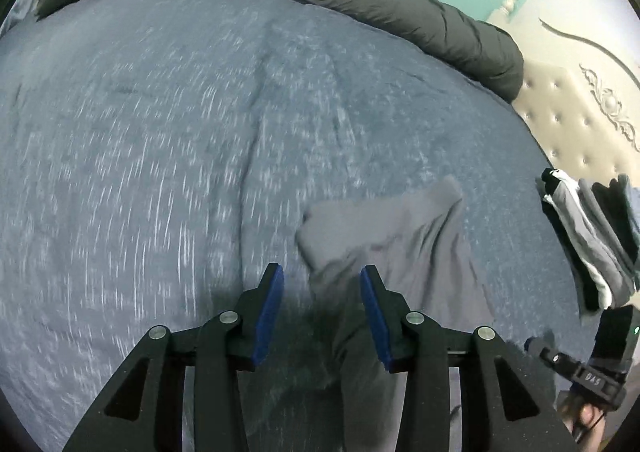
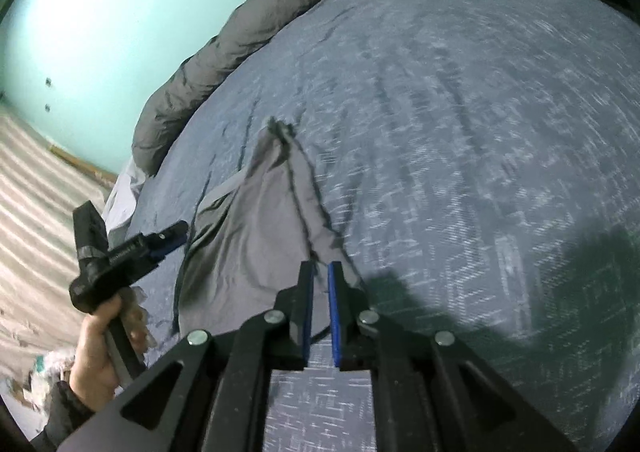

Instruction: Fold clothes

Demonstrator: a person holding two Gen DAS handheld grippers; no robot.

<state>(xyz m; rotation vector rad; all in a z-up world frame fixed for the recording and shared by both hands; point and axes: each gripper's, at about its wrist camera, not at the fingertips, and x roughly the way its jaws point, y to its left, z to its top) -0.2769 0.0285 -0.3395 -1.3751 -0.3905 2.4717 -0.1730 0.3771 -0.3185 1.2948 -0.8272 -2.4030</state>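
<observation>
Blue-padded jaws of the right gripper stand a narrow slit apart at the near hem of the grey garment; whether they pinch it I cannot tell. Its long axis runs away from that tool. Alongside, the left gripper gapes empty over the garment's edge. Beneath lies a blue-grey bedspread, folded clothes stacked near a tufted headboard.

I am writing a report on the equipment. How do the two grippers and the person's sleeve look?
Both the left gripper and the right gripper are black, with angular linkage arms, round silver pivot bolts and flat blue pads on the fingers. The right wrist view shows a dark sleeve at the person's wrist.
</observation>
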